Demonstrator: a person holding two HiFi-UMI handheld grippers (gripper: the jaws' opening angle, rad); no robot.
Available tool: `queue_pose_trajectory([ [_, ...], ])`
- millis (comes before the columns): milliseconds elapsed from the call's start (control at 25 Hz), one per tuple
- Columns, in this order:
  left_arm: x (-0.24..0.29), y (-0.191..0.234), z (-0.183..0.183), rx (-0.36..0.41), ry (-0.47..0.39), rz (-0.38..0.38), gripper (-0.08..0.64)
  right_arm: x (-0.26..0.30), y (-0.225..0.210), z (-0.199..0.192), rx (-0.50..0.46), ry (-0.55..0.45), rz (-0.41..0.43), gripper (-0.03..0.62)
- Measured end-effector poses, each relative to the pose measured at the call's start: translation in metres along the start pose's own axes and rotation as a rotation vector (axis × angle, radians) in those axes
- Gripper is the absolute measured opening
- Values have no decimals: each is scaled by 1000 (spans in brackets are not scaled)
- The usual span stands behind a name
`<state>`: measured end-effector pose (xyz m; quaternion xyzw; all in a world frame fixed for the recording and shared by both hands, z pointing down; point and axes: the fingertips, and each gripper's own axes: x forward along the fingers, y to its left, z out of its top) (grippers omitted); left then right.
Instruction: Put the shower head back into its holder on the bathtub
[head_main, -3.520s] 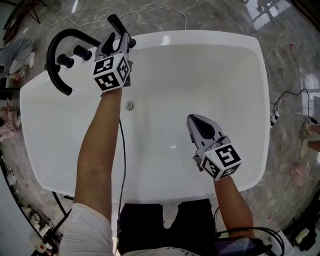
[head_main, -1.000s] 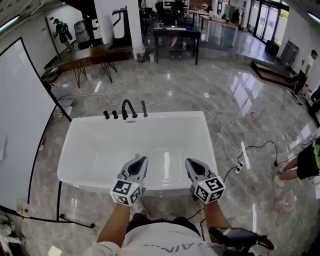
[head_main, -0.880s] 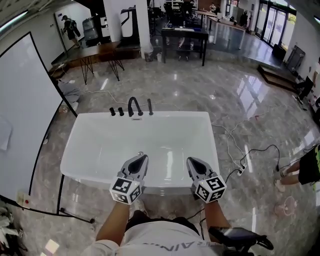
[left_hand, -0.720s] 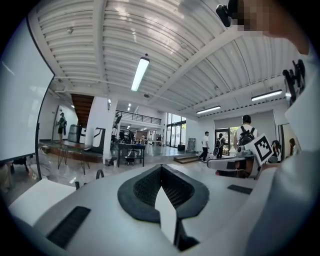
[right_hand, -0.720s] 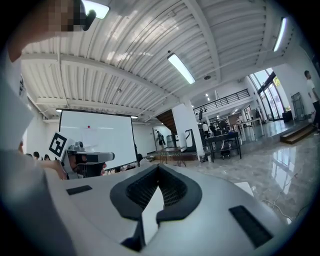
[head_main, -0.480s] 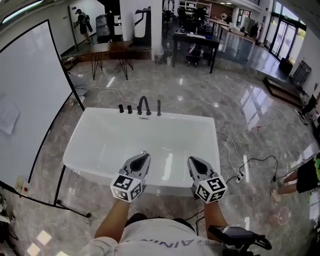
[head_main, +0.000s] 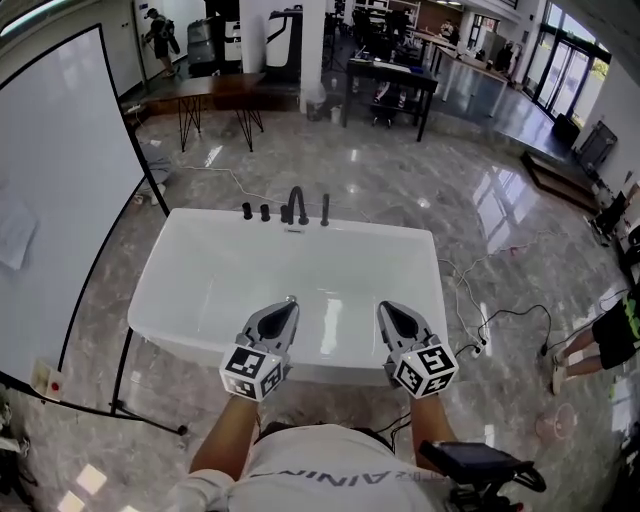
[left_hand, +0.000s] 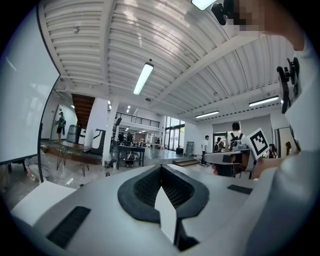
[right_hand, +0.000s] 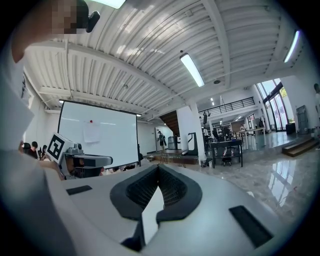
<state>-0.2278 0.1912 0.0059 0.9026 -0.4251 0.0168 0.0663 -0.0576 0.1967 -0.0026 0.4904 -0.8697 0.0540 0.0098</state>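
Tongs in both hands are clenched shut and empty. In the left gripper view the dark pads of the left tongs (left_hand: 161, 170) are seen pressed together to the tip, with nothing between them. The same is seen of the right tongs (right_hand: 158, 169) in the right gripper view. In the head view both are held side by side over the near rim of the white bathtub (head_main: 200, 275), pointed toward its far end and touching nothing.

The shower head (head_main: 325, 209) is found well apart from them, upright at the far rim, just right of the curved black spout (head_main: 297, 206). Whether it is seated fully in its holder cannot be told. Two black knobs (head_main: 247, 211) are set left of the spout.

The bathtub and its fittings are shown by the head view alone. A ribbed ceiling (left_hand: 165, 45) is shown only by the gripper views, and in each the other tongs are caught at the edge. The whiteboard (head_main: 50, 190) left of the bathtub is shown in the head view and the right gripper view.
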Motion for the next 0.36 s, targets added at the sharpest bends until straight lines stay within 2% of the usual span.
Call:
queue_pose_trajectory([
  [360,-4,11,-17,-14,-7,-22,17,14,12,-15,-13,3,-1,8],
])
